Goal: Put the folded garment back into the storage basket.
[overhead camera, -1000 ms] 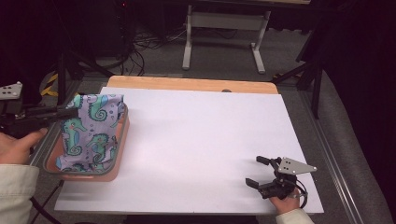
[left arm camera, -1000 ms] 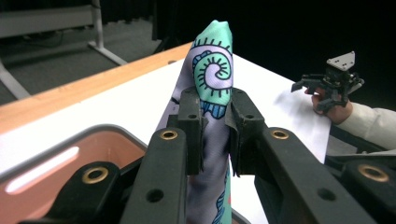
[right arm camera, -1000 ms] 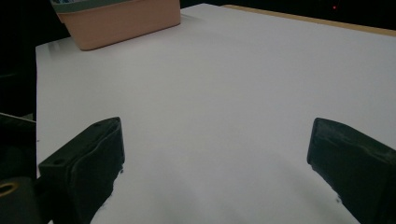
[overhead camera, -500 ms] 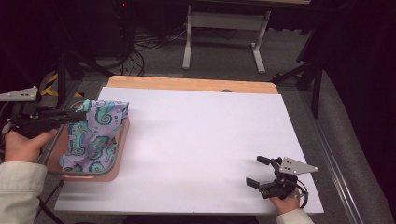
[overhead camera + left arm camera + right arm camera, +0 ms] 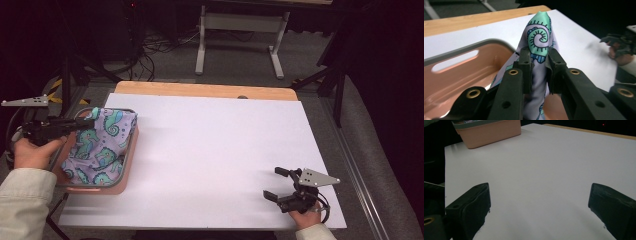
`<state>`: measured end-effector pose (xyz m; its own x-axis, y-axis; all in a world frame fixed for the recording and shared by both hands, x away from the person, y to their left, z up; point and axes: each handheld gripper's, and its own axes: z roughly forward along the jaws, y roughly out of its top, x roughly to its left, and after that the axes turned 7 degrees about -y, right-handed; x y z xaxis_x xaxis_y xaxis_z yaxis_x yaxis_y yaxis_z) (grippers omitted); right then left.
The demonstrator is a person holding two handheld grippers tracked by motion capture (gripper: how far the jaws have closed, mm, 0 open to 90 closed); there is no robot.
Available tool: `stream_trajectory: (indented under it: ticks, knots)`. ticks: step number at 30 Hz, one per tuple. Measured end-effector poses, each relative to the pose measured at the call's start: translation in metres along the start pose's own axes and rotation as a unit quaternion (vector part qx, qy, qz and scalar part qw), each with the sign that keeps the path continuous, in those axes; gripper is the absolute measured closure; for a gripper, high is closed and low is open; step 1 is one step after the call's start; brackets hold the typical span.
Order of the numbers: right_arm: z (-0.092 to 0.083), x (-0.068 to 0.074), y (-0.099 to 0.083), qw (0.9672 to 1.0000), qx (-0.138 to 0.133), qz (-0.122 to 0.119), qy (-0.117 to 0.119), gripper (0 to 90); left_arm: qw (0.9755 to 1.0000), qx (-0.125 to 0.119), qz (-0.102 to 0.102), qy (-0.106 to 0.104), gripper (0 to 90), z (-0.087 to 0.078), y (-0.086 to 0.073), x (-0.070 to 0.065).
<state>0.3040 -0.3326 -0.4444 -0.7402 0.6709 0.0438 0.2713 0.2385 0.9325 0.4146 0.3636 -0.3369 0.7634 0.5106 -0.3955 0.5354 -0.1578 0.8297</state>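
Observation:
A lilac cloth printed with teal seahorses [image 5: 100, 147] drapes into a salmon-pink basket [image 5: 128, 162] at the table's left edge. My left gripper [image 5: 87, 122] is shut on a fold of that cloth, held over the basket's far corner. In the left gripper view the cloth [image 5: 539, 40] stands pinched between the two black jaws of the left gripper [image 5: 539, 58], with the basket's rim [image 5: 461, 50] behind. My right gripper [image 5: 275, 184] rests open on the white sheet near the front right corner. Its jaws stand wide apart in the right gripper view, nothing between them [image 5: 539, 200].
The white sheet [image 5: 220, 145] covers most of the wooden table [image 5: 200, 90]. The basket [image 5: 489, 132] sits far off in the right gripper view. Beyond the table are a grey stand's legs [image 5: 240, 45] and cables on the floor.
My left gripper has moved down and to the left with the cloth, which has sunk lower into the basket. The right gripper has stayed where it was.

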Motion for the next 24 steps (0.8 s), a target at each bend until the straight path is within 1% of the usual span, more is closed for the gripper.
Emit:
stream_trajectory:
  ticks: [2,3,4,7,8,9,12,14,15,18,19,20,21,22,23,24]
  knots:
    - [0.000,0.000,0.000,1.0000,0.000,0.000,0.000,4.7,0.9999,0.005,-0.004,0.011,77.0,0.002,-0.003,0.004]
    - [0.000,0.000,0.000,1.0000,0.000,0.001,0.000,4.7,0.9999,0.006,-0.009,0.013,76.9,0.003,-0.004,0.005]
    - [0.000,0.000,0.000,1.0000,-0.001,0.000,0.000,4.7,0.9999,0.006,-0.009,0.013,76.9,0.003,-0.004,0.005]
    - [0.000,0.000,0.000,1.0000,0.000,0.000,0.000,4.7,0.9994,0.010,-0.020,0.028,76.8,0.006,-0.007,0.011]
    - [0.000,0.000,0.000,1.0000,0.000,0.000,0.000,4.7,0.9994,0.010,-0.020,0.028,76.8,0.006,-0.007,0.011]
    - [0.000,0.000,0.000,1.0000,0.000,0.000,0.000,4.7,0.9992,0.012,-0.020,0.032,76.7,0.006,-0.007,0.013]
    - [0.000,0.000,0.000,1.0000,0.000,0.000,0.000,4.7,0.9981,0.017,-0.036,0.048,76.3,0.008,-0.009,0.018]
    - [0.000,0.000,0.000,1.0000,0.000,0.000,-0.001,4.7,0.9977,0.017,-0.039,0.052,76.2,0.009,-0.010,0.019]
    - [0.000,0.000,0.000,1.0000,0.000,0.000,-0.001,4.7,0.9970,0.020,-0.046,0.059,76.2,0.010,-0.012,0.021]
    - [0.000,0.000,0.000,1.0000,0.000,0.000,0.000,4.7,0.9950,0.031,-0.051,0.079,75.9,0.012,-0.013,0.024]
    - [0.000,0.000,0.000,1.0000,0.000,0.000,0.000,4.7,0.9950,0.031,-0.051,0.079,75.8,0.012,-0.013,0.024]
    - [0.000,0.000,0.000,1.0000,-0.001,0.000,0.000,4.7,0.9932,0.039,-0.055,0.095,75.7,0.014,-0.014,0.025]
    - [0.000,0.000,0.000,1.0000,-0.001,0.000,0.000,4.7,0.9922,0.043,-0.058,0.102,75.7,0.014,-0.014,0.026]
    - [0.000,0.000,0.000,1.0000,-0.001,0.000,0.000,4.7,0.9922,0.043,-0.058,0.102,75.7,0.014,-0.014,0.026]
    - [0.000,0.000,0.000,1.0000,-0.001,-0.001,0.000,4.7,0.9909,0.047,-0.061,0.110,75.6,0.016,-0.015,0.027]
    - [0.000,0.000,0.000,1.0000,0.000,0.000,0.000,4.7,0.9905,0.049,-0.060,0.114,75.6,0.017,-0.015,0.027]
